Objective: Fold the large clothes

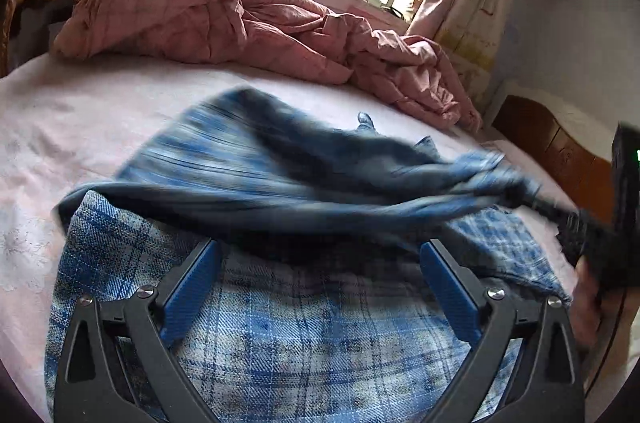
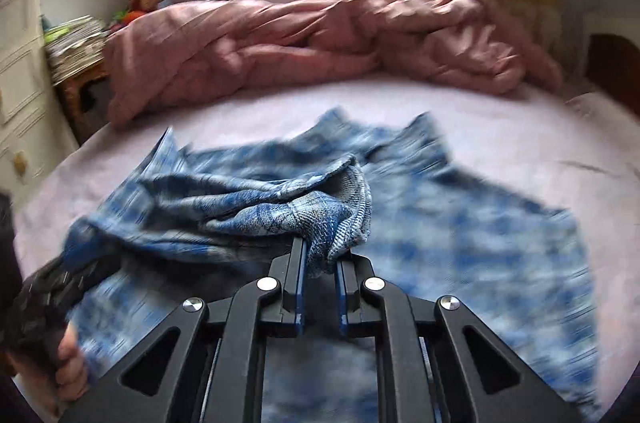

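A blue and white plaid shirt (image 1: 304, 327) lies spread on the pink bed sheet (image 1: 80, 127). My left gripper (image 1: 320, 251) is open, its blue pads wide apart just above the shirt's near part. My right gripper (image 2: 322, 255) is shut on a bunched fold of the shirt (image 2: 320, 219) and holds it lifted over the rest of the garment (image 2: 480, 243). In the left wrist view the right gripper (image 1: 576, 223) shows at the right edge with a blurred band of cloth (image 1: 320, 175) stretched from it across the shirt.
A crumpled pink quilt (image 1: 224, 7) is heaped along the far side of the bed under the window. A wooden headboard (image 1: 552, 143) is at the right. A white drawer unit (image 2: 20, 83) and a cluttered side table (image 2: 76, 51) stand at the left.
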`<state>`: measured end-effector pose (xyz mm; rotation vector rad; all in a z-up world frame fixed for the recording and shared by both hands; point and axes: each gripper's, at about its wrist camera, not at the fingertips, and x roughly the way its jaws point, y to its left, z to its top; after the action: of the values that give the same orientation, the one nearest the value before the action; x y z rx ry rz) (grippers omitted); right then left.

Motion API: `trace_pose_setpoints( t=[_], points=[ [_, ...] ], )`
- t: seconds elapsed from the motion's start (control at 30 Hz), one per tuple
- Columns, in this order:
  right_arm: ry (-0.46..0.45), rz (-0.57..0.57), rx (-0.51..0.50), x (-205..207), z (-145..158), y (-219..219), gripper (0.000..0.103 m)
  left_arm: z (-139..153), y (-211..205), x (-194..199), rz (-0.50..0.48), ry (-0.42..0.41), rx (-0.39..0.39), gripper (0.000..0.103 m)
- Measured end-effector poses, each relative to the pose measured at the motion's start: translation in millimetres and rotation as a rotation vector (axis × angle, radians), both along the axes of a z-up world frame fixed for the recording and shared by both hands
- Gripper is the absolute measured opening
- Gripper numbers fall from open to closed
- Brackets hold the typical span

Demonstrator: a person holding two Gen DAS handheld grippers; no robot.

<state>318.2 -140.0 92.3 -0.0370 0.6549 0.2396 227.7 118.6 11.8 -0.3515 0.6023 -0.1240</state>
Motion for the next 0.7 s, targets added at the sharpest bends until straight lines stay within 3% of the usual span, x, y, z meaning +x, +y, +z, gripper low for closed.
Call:
trace_pose_setpoints(
  t=[0.07,0.27,0.47,0.57,0.63,0.67,0.7],
  points=[
    [-0.034,-0.068,-0.022,13,6,-20,0.013,1,-1,-2,-0.002,-0.008,0.007,0.099],
    [-0.003,-0.207,-0.047,37,-3,-77,0.013,2,-8,-1,-0.025,-0.002,0.028,0.099],
    [0.068,-0.188,-0.012,32,-34,-102,0.015,15,-22,-14,-0.052,-0.044,0.113,0.099],
    [0.117,-0.194,0.060,32,-49,-114,0.027,25,-19,-18,-0.112,-0.083,0.110,0.099],
    [0.121,-0.216,0.118,30,-55,-123,0.037,36,-10,-17,-0.114,-0.126,0.193,0.098],
    [0.118,-0.241,0.135,28,-55,-128,0.051,44,-5,-19,-0.086,-0.153,0.228,0.097],
    [0.105,-0.273,0.138,25,-52,-134,0.061,51,4,-23,-0.088,-0.179,0.214,0.097]
  ],
)
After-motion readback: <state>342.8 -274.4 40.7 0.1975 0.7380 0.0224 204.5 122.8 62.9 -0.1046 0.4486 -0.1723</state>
